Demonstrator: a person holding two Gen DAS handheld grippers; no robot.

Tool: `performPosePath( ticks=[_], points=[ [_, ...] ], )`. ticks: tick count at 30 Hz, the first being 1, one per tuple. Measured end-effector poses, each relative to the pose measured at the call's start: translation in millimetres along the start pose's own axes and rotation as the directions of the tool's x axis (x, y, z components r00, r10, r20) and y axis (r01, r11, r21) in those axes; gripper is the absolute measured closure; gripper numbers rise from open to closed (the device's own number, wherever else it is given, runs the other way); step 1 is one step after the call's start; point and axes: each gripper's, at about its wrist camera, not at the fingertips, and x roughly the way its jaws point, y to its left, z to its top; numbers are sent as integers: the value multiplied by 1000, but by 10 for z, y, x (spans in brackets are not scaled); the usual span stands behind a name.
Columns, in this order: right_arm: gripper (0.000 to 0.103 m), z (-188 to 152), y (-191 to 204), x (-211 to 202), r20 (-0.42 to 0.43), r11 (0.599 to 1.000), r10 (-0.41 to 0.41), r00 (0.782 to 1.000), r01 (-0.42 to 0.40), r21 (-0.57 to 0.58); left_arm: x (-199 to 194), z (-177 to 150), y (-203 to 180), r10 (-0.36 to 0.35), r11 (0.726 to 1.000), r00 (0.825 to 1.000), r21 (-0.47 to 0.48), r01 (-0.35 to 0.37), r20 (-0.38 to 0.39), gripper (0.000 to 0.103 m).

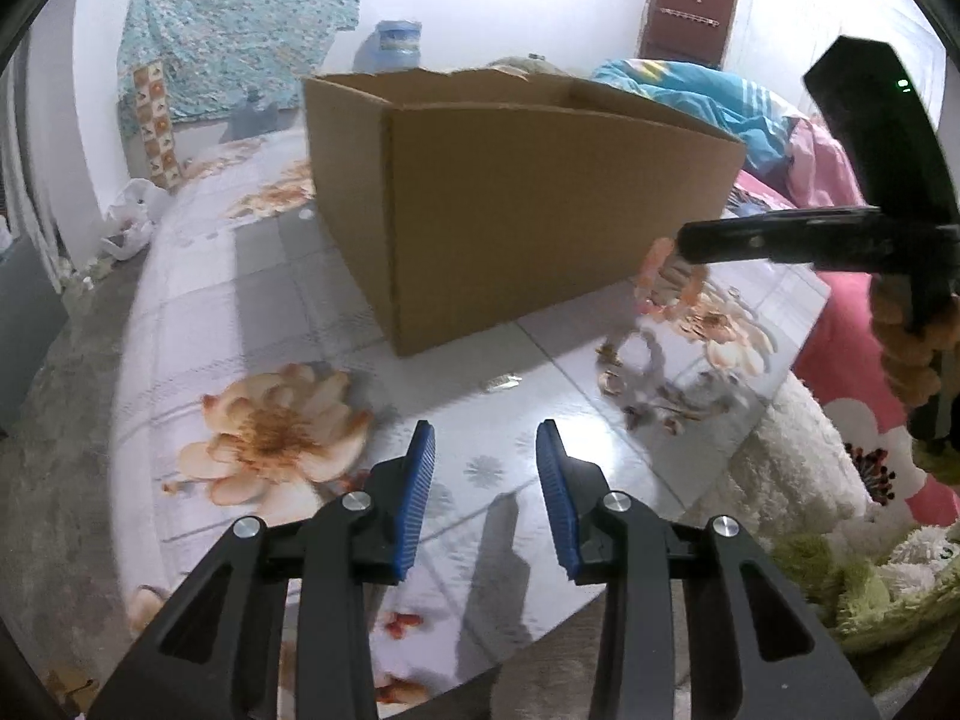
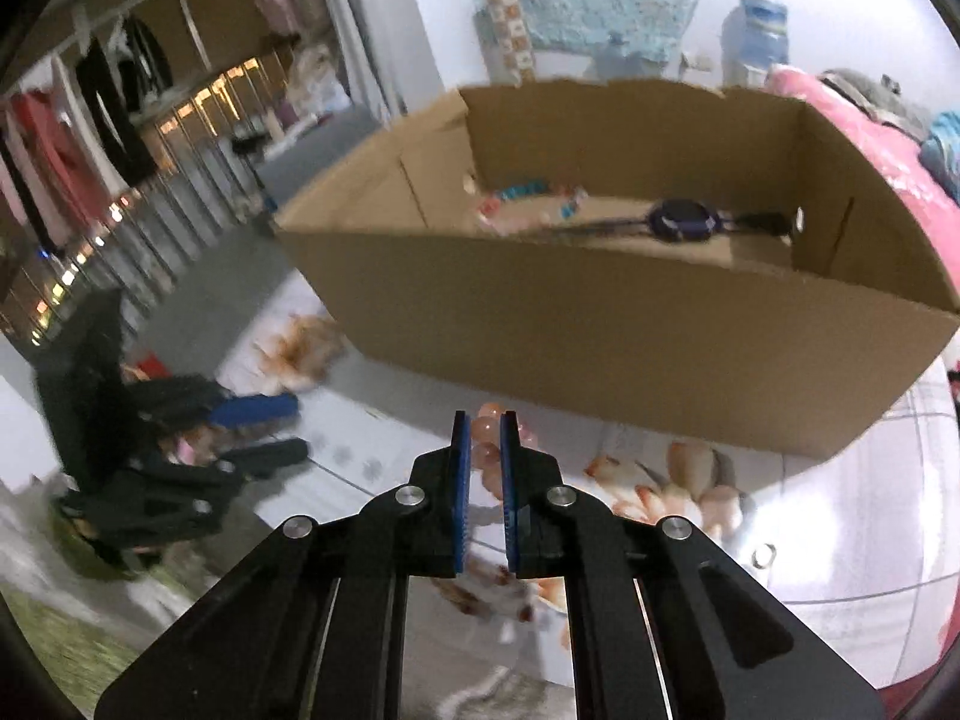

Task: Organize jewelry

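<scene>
The right gripper is seen closest, with its fingers set narrow and pressed on a pink bead string. The string is held right at the finger ends, above the flowered table cover. In the left wrist view, the beads are seen hanging at 2 o'clock, near the box's corner. The string's long line seems to run up and down, with the loose part pointing down at the table. How long it is cannot be told, because the picture is blurry there.

The left gripper is held low over the table with its fingers wide apart. Nothing is held in it.

The cardboard box is found at 12 o'clock from the right gripper, just past the beads. Its top is open. A dark watch is seen lying inside at 1 o'clock, with its strap stretched from side to side. Some small colored beaded pieces are seen at 12 o'clock, by the far wall.

Some things could go wrong. Only a few beads are pinched, so the round beads could slip out and be dropped on the table. The hanging part could be caught on the near wall of the box if the string is not lifted high enough. The light box could also be pushed away.
</scene>
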Motion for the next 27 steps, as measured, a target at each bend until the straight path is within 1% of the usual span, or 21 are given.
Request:
performPosePath(
  ticks=[3, 6, 10, 12, 14, 15, 16, 18, 19, 21, 22, 23, 25, 27],
  points=[
    [96, 46, 219, 43, 18, 997, 52, 998, -51, -50, -72, 10, 120, 49, 999, 999, -16, -49, 13, 69],
    [96, 107, 410, 202, 16, 990, 110, 994, -108, -92, -139, 1, 259, 96, 995, 995, -40, -96, 17, 69],
    [96, 206, 753, 484, 28, 971, 126, 992, -117, -207, -257, -34, 413, 159, 985, 987, -69, -157, 21, 69],
    [96, 211, 917, 570, 41, 953, 111, 993, -95, -287, -303, -53, 463, 180, 981, 983, -80, -178, 18, 69],
    [95, 118, 1084, 678, 44, 916, 51, 998, -30, -401, -350, -87, 509, 196, 977, 981, -93, -194, 11, 69],
    [95, 16, 1170, 765, 24, 885, 24, 999, -10, -465, -367, -107, 515, 198, 976, 980, -95, -197, 9, 69],
    [95, -78, 1212, 834, -5, 865, 16, 1000, -16, -501, -381, -126, 522, 202, 975, 979, -98, -200, 4, 69],
    [95, -243, 1235, 933, -64, 843, -8, 998, -28, -538, -394, -157, 531, 201, 975, 980, -99, -200, -1, 69],
    [95, -304, 1233, 956, -84, 838, -16, 996, -33, -545, -389, -168, 522, 198, 975, 980, -99, -198, -3, 69],
    [88, -357, 1213, 917, -92, 842, -17, 996, -35, -538, -376, -177, 503, 192, 977, 981, -95, -192, -5, 69],
    [80, -359, 1190, 867, -86, 850, -16, 996, -32, -525, -364, -170, 483, 186, 978, 983, -91, -186, -5, 69],
    [74, -348, 1159, 807, -76, 861, -13, 997, -28, -508, -351, -153, 459, 180, 980, 984, -86, -179, -3, 69],
    [73, -300, 1017, 655, -57, 902, -3, 998, -22, -432, -331, -122, 412, 159, 984, 987, -78, -158, 2, 69],
    [73, -272, 849, 540, -53, 944, 19, 998, -35, -327, -309, -91, 351, 129, 989, 992, -70, -129, 7, 69]
  ],
)
